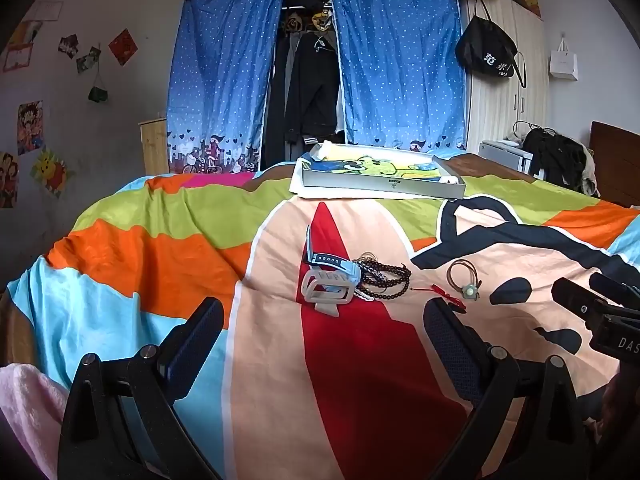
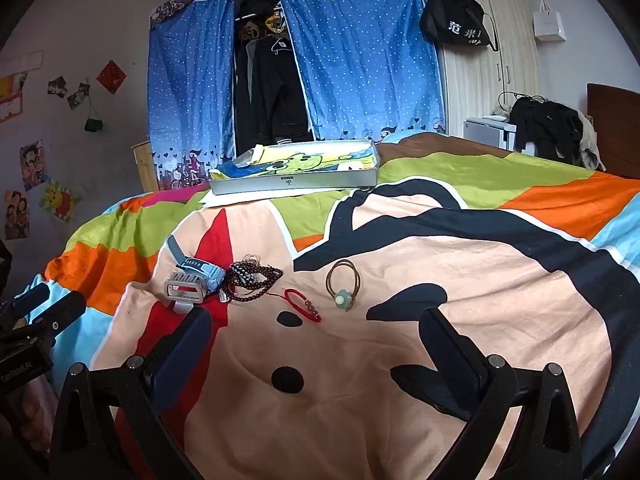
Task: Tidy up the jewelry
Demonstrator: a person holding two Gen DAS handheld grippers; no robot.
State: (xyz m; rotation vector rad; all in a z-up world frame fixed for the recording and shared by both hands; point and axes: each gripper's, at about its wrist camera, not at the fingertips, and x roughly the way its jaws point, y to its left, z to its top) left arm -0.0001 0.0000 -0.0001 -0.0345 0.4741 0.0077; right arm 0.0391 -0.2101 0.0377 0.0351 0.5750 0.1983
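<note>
So both grippers were just hovering over the bedspread [image 2: 460, 248], nothing picked up yet. Left gripper [image 1: 324, 344] had its fingers spread wide and empty; right gripper [image 2: 316, 344] likewise, wide and holding nothing.

Going left to right across the cover: a blue watch [image 2: 196, 268] lay partly on a pale grey hair claw [image 2: 184, 292], and a dark beaded bracelet [image 2: 250, 280] was heaped right against both. Just beside that sat a red cord bracelet [image 2: 302, 306], then a brown hair tie with a little flower charm [image 2: 342, 284], lying apart from the rest. The shallow grey box [image 2: 296, 182], probably where it all goes, sat near the bed's far edge.

My worry: that left clump looked tangled. Grab the watch and the beads might drag along or spill. The cord is thin too, so the fingers could pinch fabric instead.
</note>
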